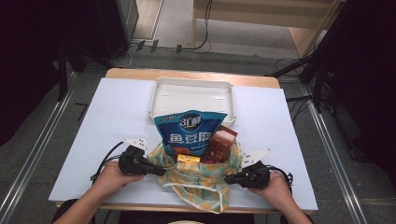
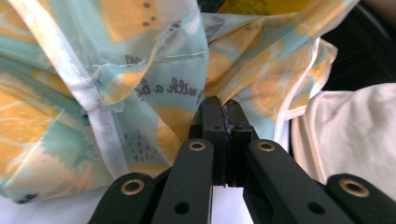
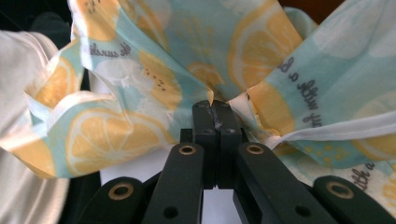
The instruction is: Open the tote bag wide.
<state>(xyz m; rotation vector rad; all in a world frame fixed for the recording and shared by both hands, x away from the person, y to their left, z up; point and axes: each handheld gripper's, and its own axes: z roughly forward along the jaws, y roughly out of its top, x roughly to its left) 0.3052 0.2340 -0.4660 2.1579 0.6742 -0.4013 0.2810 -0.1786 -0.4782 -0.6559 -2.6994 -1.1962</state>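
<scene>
Your left gripper and right gripper each pinch the lemon-printed teal-and-yellow cloth bag tightly, on opposite sides.

The blue snack pouch at the bench's middle reads "鱼豆腐" under what looks like "3T鲜". The lemon-print bag carries script, "with a" legible.

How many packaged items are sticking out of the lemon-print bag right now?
3. A blue pouch stands at the bag's far side, a brown box leans to its right, and a small yellow box sits in front of the pouch. The lemon-print bag may hide more.
</scene>
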